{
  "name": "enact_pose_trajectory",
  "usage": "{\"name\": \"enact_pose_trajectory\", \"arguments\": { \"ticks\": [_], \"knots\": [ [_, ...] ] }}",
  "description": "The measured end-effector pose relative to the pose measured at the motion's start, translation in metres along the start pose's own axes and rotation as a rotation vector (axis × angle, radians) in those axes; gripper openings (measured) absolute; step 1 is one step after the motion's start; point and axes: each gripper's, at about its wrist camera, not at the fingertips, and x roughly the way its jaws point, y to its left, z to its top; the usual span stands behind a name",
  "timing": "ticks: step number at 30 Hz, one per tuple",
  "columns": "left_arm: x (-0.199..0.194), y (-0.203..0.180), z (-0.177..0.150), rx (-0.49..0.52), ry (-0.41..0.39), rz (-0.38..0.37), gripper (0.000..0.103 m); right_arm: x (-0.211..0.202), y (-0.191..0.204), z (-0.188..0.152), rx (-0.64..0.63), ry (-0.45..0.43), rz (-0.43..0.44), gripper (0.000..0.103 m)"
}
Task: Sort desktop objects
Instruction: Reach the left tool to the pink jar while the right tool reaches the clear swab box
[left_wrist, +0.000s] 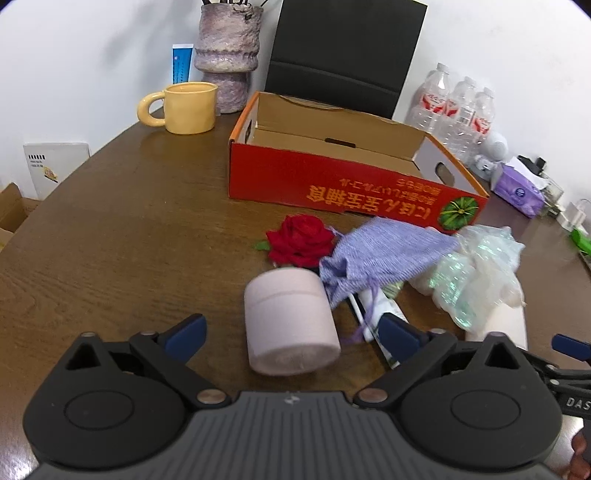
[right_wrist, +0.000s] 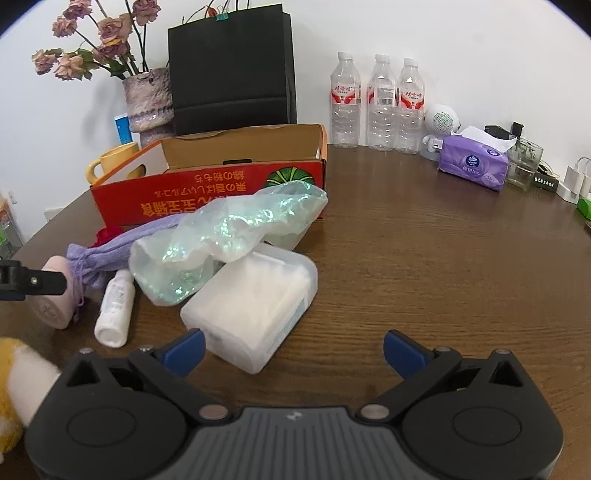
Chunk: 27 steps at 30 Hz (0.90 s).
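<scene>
A pink jar (left_wrist: 290, 321) lies on its side on the brown table, between the open fingers of my left gripper (left_wrist: 291, 334). Behind it lie a red fabric rose (left_wrist: 299, 240), a lilac drawstring pouch (left_wrist: 380, 254), a small white bottle (right_wrist: 115, 308) and a crumpled iridescent plastic bag (right_wrist: 229, 236). A frosted plastic box (right_wrist: 255, 306) lies in front of my right gripper (right_wrist: 293, 350), which is open and empty. The open red cardboard box (left_wrist: 332, 184) stands behind the pile, also seen in the right wrist view (right_wrist: 207, 192).
A yellow mug (left_wrist: 184, 107) and a purple vase (left_wrist: 227, 55) stand at the back left. A black paper bag (right_wrist: 231, 70), three water bottles (right_wrist: 380, 103), a white speaker (right_wrist: 441, 122) and a purple tissue pack (right_wrist: 472, 162) line the back.
</scene>
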Motion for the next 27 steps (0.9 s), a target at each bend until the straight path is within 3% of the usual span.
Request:
{"name": "enact_pose_trajectory", "arguments": {
  "ticks": [5, 15, 20, 22, 27],
  "knots": [
    [0.015, -0.002, 0.007, -0.002, 0.011, 0.022, 0.085, 0.009, 0.009, 0.008, 0.021, 0.0, 0.027, 0.103],
    [0.03, -0.001, 0.011, 0.005, 0.064, 0.012, 0.065, 0.033, 0.04, 0.019, 0.009, 0.039, -0.071, 0.103],
    [0.033, 0.002, 0.012, -0.002, 0.069, 0.003, 0.059, 0.039, 0.034, 0.02, 0.061, 0.061, -0.112, 0.1],
    [0.033, 0.003, 0.012, -0.005, 0.069, 0.001, 0.058, 0.039, 0.027, 0.02, 0.098, 0.069, -0.104, 0.096],
    [0.031, 0.007, 0.011, -0.013, 0.065, -0.009, 0.058, 0.036, 0.016, 0.015, 0.121, 0.059, -0.109, 0.064]
  ]
}}
